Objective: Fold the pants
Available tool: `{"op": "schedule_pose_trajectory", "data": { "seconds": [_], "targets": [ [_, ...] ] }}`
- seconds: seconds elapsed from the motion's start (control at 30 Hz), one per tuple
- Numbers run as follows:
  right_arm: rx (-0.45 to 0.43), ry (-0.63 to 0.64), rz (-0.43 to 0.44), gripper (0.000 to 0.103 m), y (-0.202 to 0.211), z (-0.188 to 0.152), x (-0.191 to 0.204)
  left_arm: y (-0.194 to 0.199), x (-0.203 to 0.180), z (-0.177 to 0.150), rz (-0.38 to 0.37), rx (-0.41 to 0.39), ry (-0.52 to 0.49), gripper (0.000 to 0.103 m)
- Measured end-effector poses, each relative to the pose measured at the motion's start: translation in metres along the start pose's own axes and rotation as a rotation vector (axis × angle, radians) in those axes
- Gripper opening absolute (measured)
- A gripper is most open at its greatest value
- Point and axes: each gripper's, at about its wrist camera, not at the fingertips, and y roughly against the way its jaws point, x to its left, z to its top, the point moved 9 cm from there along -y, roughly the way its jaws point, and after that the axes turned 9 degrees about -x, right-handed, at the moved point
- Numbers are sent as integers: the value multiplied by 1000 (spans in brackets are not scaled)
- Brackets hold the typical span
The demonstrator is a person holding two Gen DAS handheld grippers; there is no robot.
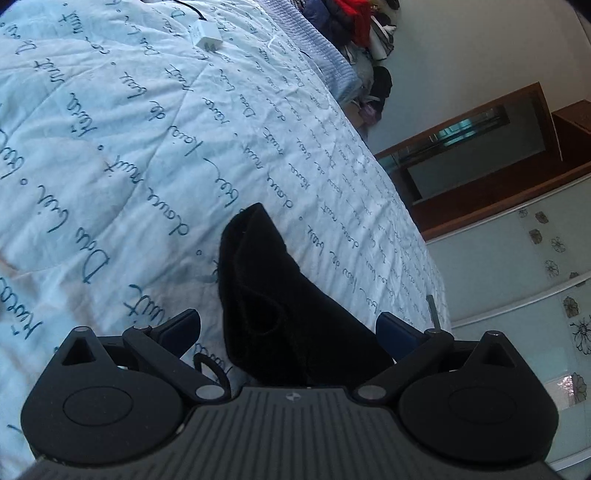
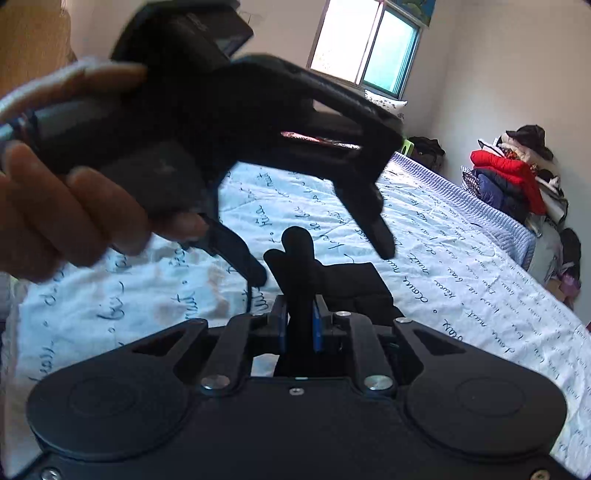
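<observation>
Left gripper (image 1: 288, 328) spread wide, right gripper (image 2: 300, 325) pinched together

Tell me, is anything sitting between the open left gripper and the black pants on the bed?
Nothing visible. The pants already lie between the left gripper's spread fingers, with only the bedspread beneath. The right gripper is shut on a fold of them. The white box lies far off.

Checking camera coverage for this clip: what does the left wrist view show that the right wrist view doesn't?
Left wrist only: a small white box on the bed and a brown wooden cabinet.

Right wrist only: a bright window, the person's hand holding the open left gripper, and the right gripper shut on cloth.

Both: the black pants and script-printed white quilt.
</observation>
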Motion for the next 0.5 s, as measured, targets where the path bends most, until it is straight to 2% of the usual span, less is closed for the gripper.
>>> {"op": "schedule_pose_trajectory", "data": {
  "seconds": [0.1, 0.17, 0.27, 0.37, 0.43, 0.47, 0.5],
  "targets": [
    [-32, -41, 1, 7, 2, 3, -8, -15, 0, 3, -30, 26, 22, 99],
    [-43, -47, -18, 7, 5, 5, -16, -24, 3, 3, -5, 45, 36, 93],
    [-19, -48, -30, 7, 1, -1, -20, -32, 10, 5, 19, 53, 31, 87],
    [46, -21, -30, 8, -1, -12, -15, -35, 17, 4, -10, 78, 59, 88],
    [87, 83, -55, 19, -2, -20, -3, -35, 22, 4, -40, 104, 77, 88],
    [99, 145, -76, 36, -1, -23, 4, -36, 24, 4, -55, 122, 83, 91],
    [103, 204, -97, 43, -4, -25, 10, -38, 26, 3, -73, 148, 81, 91]
  ]
}}
